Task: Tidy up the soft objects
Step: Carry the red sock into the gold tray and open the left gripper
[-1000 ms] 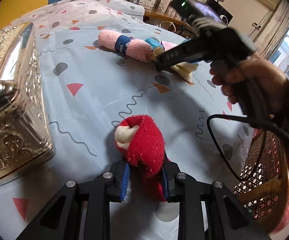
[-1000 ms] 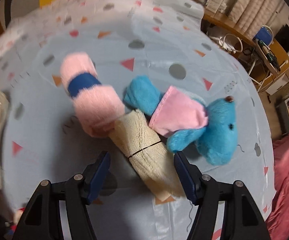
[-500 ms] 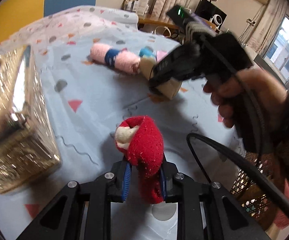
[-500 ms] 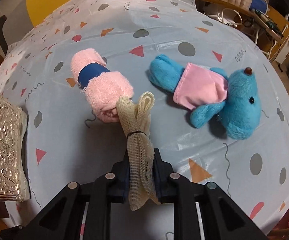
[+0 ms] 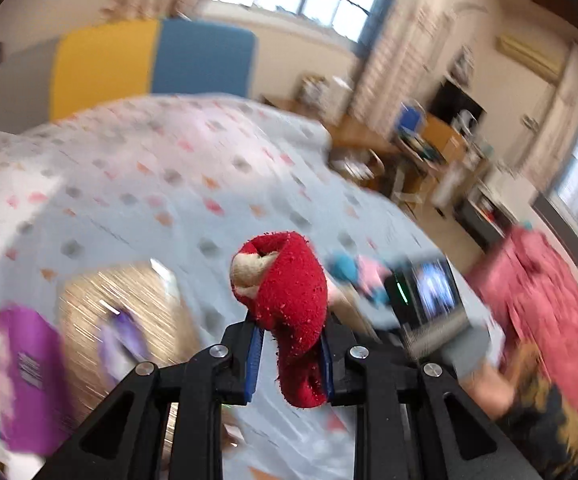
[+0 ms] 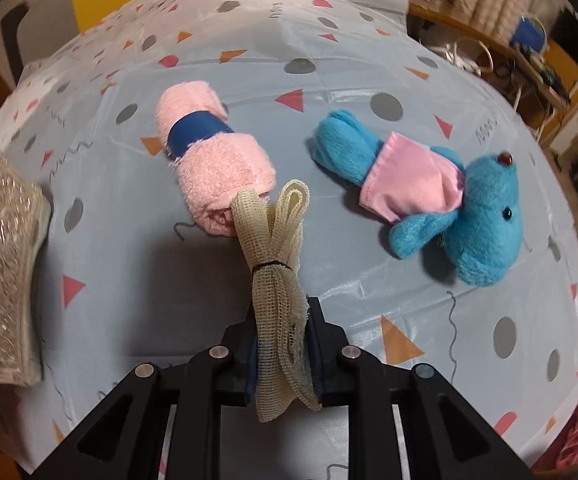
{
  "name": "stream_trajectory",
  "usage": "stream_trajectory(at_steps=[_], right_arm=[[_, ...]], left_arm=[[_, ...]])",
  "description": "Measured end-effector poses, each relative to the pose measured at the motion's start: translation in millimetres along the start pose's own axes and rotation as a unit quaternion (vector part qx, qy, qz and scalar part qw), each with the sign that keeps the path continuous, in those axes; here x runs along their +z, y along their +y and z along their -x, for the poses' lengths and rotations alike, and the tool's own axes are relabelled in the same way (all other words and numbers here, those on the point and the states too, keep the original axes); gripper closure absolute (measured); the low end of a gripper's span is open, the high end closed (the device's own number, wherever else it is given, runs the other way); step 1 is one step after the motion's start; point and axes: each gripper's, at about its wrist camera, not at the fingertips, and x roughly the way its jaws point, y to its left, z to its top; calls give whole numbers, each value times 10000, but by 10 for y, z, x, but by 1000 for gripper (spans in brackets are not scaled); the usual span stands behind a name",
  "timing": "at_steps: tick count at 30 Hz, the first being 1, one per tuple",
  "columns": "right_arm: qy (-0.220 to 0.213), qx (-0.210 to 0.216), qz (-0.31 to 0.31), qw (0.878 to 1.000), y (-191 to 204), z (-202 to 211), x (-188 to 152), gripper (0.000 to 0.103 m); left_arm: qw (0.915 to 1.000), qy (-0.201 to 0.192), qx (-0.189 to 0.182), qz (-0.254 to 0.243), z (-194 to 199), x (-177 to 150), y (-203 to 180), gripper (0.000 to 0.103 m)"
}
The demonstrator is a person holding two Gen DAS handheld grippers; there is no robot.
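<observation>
My left gripper (image 5: 289,356) is shut on a rolled red sock (image 5: 289,300) with a cream inside, held well above the patterned tablecloth (image 5: 149,184); that view is blurred. My right gripper (image 6: 283,356) is shut on a bundle of beige mesh cloth (image 6: 275,264) tied with a black band, its far end raised just in front of a rolled pink towel (image 6: 213,156) with a blue band. A blue plush toy (image 6: 449,196) in a pink shirt lies on the cloth to the right of the bundle.
An ornate golden box (image 6: 1,264) stands at the table's left edge, open in the left wrist view (image 5: 121,320) with purple items (image 5: 25,376) beside it. Red bedding (image 5: 549,304) lies right of the table. Desks and shelves line the far wall.
My left gripper has risen sharply with the red sock and tilted up towards the room. My right gripper has shut on the beige bundle, which lay between its open jaws, and lifted it.
</observation>
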Motion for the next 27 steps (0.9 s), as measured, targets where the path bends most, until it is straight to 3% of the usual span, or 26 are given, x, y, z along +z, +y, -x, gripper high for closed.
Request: stream_trajectory(at_steps=[5, 10, 20, 23, 27], right_arm=[[-35, -202, 271, 9994, 115, -16, -8, 83], [-23, -217, 312, 9993, 142, -2, -34, 82], [-52, -279, 388, 9988, 163, -48, -22, 81], [-115, -481, 637, 9967, 252, -49, -46, 82], [-132, -541, 656, 9963, 271, -53, -49, 82]], left_arm=[[9947, -458, 661, 647, 415, 224, 752, 79], [9825, -681, 1278, 1175, 864, 43, 1437, 79], [9498, -659, 2127, 2197, 1743, -1144, 2409, 79], [9370, -585, 2383, 2486, 1959, -1514, 2594, 79], [9263, -468, 2492, 2786, 2118, -1914, 2717, 79]])
